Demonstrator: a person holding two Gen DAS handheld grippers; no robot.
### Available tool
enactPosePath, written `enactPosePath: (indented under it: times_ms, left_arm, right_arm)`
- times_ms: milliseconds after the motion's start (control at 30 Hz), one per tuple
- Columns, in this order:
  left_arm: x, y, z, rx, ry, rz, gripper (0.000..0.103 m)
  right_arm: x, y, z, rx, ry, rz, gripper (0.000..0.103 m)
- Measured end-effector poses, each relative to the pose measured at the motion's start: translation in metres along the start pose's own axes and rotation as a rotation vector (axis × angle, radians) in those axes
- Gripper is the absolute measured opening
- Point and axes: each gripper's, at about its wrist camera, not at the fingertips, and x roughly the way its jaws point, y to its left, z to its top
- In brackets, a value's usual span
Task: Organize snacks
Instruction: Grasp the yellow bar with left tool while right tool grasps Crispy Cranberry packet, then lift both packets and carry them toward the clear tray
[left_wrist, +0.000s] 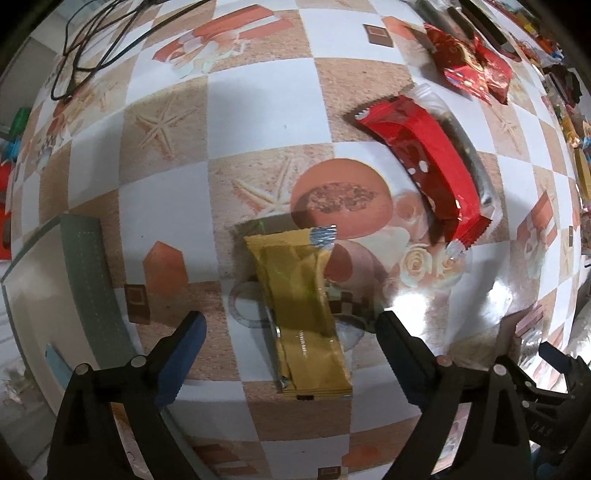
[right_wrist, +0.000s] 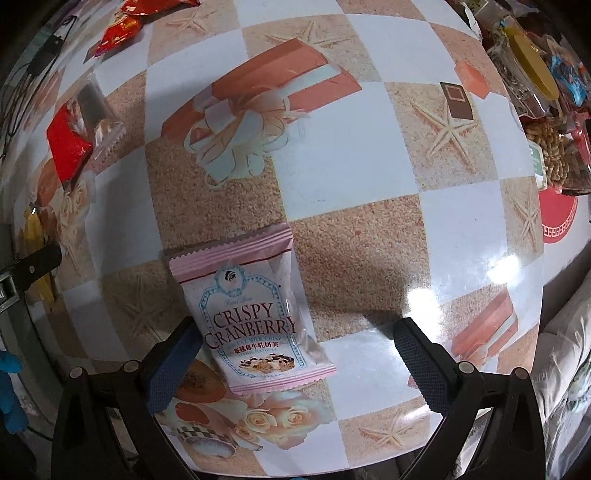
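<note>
In the left wrist view a yellow snack bar (left_wrist: 301, 317) lies flat on the patterned tablecloth (left_wrist: 258, 122). My left gripper (left_wrist: 290, 328) hangs straight above it, jaws wide, one blue pad on each side and neither touching the wrapper. A long red bar (left_wrist: 424, 166) lies beyond it to the right, partly over a clear-wrapped bar. In the right wrist view a pink "Crispy Cranberry" packet (right_wrist: 251, 317) rests on the table inside my open right gripper (right_wrist: 297, 328), close against the left pad (right_wrist: 173, 365) and far from the right one.
A crinkled red bag (left_wrist: 469, 62) lies at the far right and black cables (left_wrist: 85, 48) at the far left. A grey-green strip (left_wrist: 88, 288) borders the table's left edge. Packed snacks and a jar of nuts (right_wrist: 554, 158) crowd the right side beside a red round mat (right_wrist: 557, 221).
</note>
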Motion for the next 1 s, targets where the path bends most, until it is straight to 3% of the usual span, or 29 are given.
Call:
enactPosePath:
  times_ms: [200,333,433,467,533,567,600,733,1000]
  left_arm:
    - [0.006,-0.016,-0.006,0.032,0.009,-0.003,0.094]
    - [0.003,-0.023,-0.010,0.054,-0.002,-0.018,0.082]
    - [-0.002,-0.034,-0.012,0.108,-0.027,-0.012,0.064]
    - [-0.004,-0.039,-0.012,0.128,-0.034,-0.008,0.060]
    - [-0.010,-0.042,-0.014,0.157,-0.041,-0.007,0.038]
    - [-0.013,-0.042,-0.014,0.163,-0.039,-0.013,0.033]
    - [-0.014,-0.044,-0.014,0.165,-0.029,-0.028,0.028]
    - [-0.020,-0.046,-0.021,0.155,-0.035,-0.066,0.026]
    - [-0.050,-0.042,-0.061,0.174,-0.091,-0.121,0.026]
  right_arm:
    - [0.006,0.016,0.006,-0.005,0.044,-0.005,0.103]
    - [0.003,0.023,0.003,-0.033,0.036,-0.014,0.100]
    - [-0.004,0.031,0.000,-0.054,0.013,-0.012,0.087]
    - [-0.006,0.033,-0.001,-0.062,0.008,-0.013,0.080]
    - [-0.012,0.040,-0.002,-0.083,-0.003,-0.014,0.065]
    - [-0.014,0.043,-0.003,-0.095,-0.009,-0.009,0.050]
    - [-0.016,0.045,-0.004,-0.102,-0.014,-0.008,0.044]
    - [-0.021,0.050,-0.011,-0.068,-0.015,0.069,0.044]
    - [-0.032,0.070,-0.032,-0.056,-0.011,0.121,0.044]
